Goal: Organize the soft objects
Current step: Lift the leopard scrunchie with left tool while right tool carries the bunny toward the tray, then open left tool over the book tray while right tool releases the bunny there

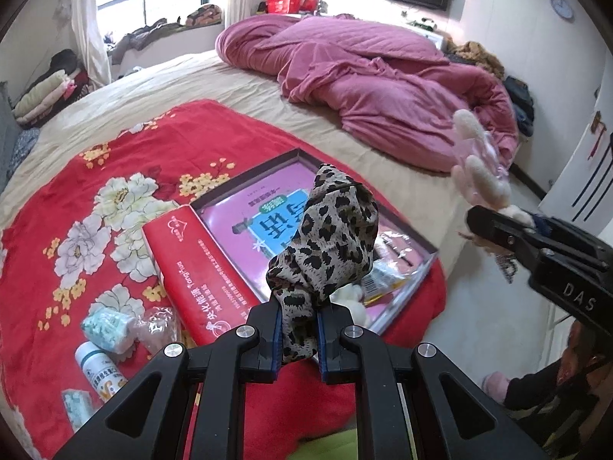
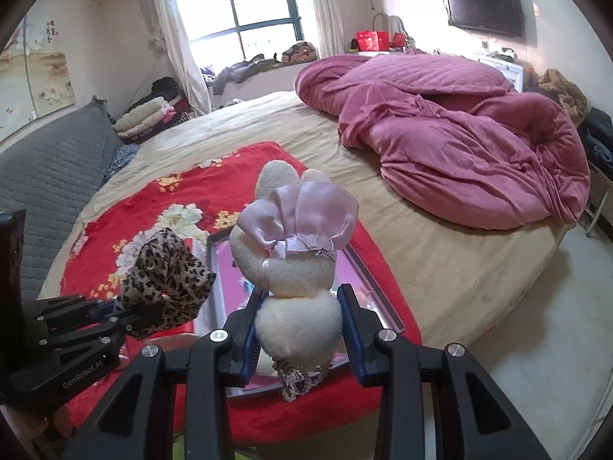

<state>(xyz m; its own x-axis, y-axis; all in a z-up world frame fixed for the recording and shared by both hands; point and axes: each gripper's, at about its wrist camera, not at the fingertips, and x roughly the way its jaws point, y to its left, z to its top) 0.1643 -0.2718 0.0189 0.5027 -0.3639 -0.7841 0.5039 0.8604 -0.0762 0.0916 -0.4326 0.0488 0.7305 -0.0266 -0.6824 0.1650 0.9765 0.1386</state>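
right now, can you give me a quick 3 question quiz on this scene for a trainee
1. Multiple choice: what does the left gripper hold? A) a white bottle B) a leopard-print cloth C) a pink slipper
2. True or false: the plush rabbit lies flat on the red floral blanket.
3. Fill in: the open shallow box has a pink ____ inside it.

Key:
1. B. Its jaws are shut on the leopard-print cloth.
2. False. The right gripper holds the rabbit up in its jaws, above the box.
3. Book. The pink book lies in the box, beside the red lid.
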